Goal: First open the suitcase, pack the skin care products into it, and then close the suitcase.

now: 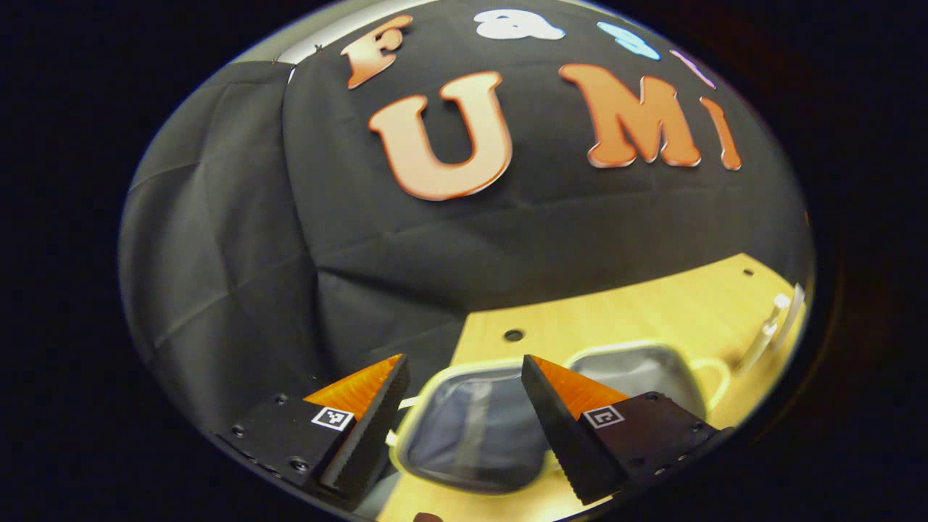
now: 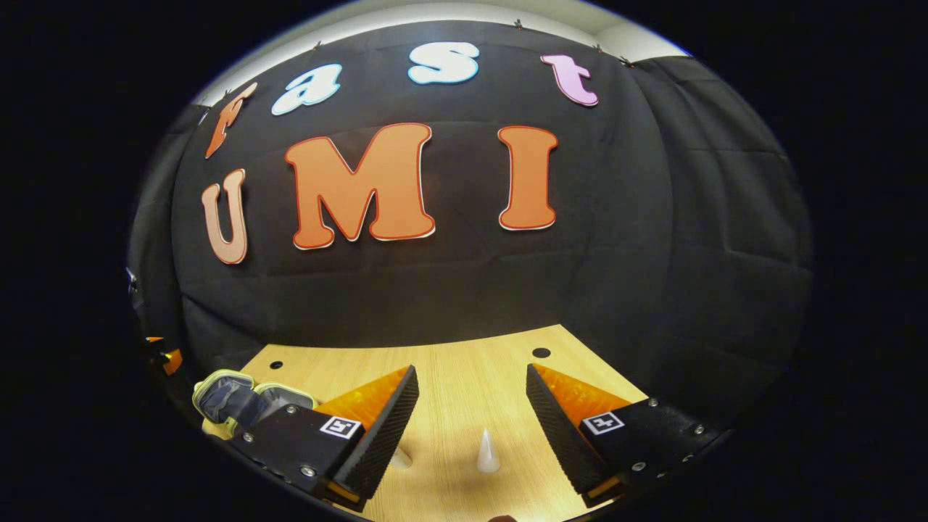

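Ahead of both, bare wooden bench [image 2: 464, 377] up to the black cloth wall, with open room between. Left hand-held gripper [image 1: 464, 373] spread wide, holding nothing, raised over the opened suitcase [image 1: 478, 428], both pale-rimmed halves lying flat just beyond and under the fingers. Past its right finger, a clear plastic item [image 1: 772, 326] near the bench edge, too blurred to identify. Right hand-held gripper [image 2: 471, 384] likewise wide and empty; between its fingers a small white cone-shaped skin care product [image 2: 487, 451] upright on the bench, suitcase far off beyond its left finger.
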{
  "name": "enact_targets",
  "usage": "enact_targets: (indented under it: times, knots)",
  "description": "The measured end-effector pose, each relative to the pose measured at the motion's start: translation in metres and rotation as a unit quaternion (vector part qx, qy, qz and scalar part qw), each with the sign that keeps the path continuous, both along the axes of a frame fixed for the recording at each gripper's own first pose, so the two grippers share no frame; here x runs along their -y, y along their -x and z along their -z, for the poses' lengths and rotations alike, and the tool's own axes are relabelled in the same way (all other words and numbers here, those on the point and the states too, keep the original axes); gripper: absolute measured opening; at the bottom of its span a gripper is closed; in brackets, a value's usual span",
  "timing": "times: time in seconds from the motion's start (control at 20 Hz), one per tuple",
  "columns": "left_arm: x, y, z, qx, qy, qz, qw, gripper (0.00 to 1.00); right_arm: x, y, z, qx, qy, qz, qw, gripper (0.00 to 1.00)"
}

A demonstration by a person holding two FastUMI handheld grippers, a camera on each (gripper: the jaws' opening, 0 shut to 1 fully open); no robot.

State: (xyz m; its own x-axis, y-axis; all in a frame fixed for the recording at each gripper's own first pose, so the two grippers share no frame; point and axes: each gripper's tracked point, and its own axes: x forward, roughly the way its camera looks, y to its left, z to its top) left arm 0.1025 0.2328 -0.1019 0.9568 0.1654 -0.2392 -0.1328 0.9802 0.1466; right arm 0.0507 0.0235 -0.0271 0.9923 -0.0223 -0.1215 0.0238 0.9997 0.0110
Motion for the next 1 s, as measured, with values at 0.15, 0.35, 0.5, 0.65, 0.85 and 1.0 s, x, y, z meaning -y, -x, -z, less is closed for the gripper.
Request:
enact_targets:
  times: [0.15, 0.35, 0.5, 0.65, 0.85, 1.0]
  knots:
    - [0.128, 0.006, -0.014, 0.022, 0.042, 0.076, 0.996, 0.99, 0.019, 0.000, 0.008, -0.004, -0.001, -0.009, 1.000, 1.00]
    - [0.271, 0.017, 0.038, 0.014, 0.050, 0.131, 0.990, 0.99, 0.044, 0.007, 0.029, -0.021, -0.010, -0.007, 1.000, 0.95]
    - [0.352, 0.016, 0.080, 0.007, 0.067, 0.168, 0.984, 0.99, 0.061, 0.017, 0.046, -0.033, -0.002, 0.001, 0.999, 0.95]
    - [0.397, 0.004, 0.122, -0.021, 0.028, 0.183, 0.983, 0.99, 0.077, 0.029, 0.057, -0.046, 0.006, 0.011, 0.999, 0.95]
    - [0.428, -0.013, 0.161, -0.038, 0.027, 0.200, 0.979, 0.99, 0.105, 0.039, 0.069, -0.061, 0.014, 0.037, 0.997, 0.95]
    - [0.446, -0.030, 0.177, -0.044, 0.031, 0.207, 0.977, 0.99, 0.123, 0.044, 0.073, -0.072, 0.013, 0.055, 0.996, 0.95]
